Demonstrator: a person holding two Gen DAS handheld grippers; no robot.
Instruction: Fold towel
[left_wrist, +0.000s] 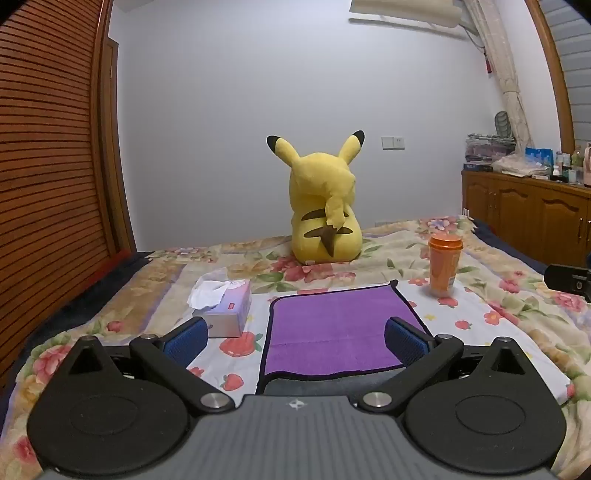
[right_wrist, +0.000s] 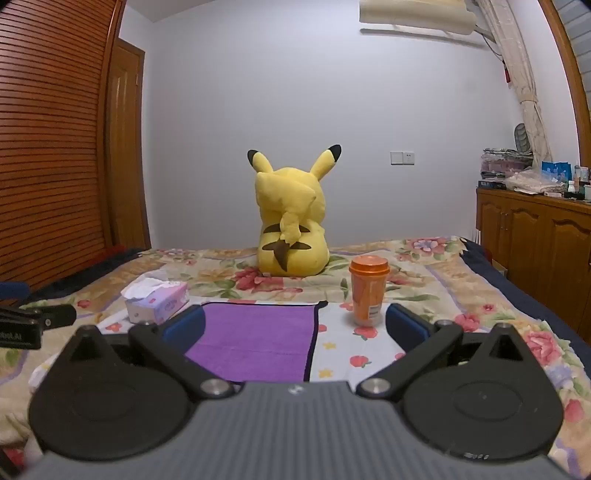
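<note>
A purple towel (left_wrist: 332, 328) with dark edging lies flat on the flowered bedspread; its near edge shows a grey underside turned up. It also shows in the right wrist view (right_wrist: 255, 339). My left gripper (left_wrist: 295, 338) is open and empty, held just above the towel's near left part. My right gripper (right_wrist: 295, 326) is open and empty, over the towel's near right edge. Blue pads (left_wrist: 184, 341) line the fingers.
A tissue box (left_wrist: 225, 308) sits left of the towel. An orange lidded cup (left_wrist: 444, 264) stands at its far right corner. A yellow plush toy (left_wrist: 321, 210) sits behind. A wooden cabinet (left_wrist: 528, 210) is at the right; the bed (left_wrist: 517, 314) extends around.
</note>
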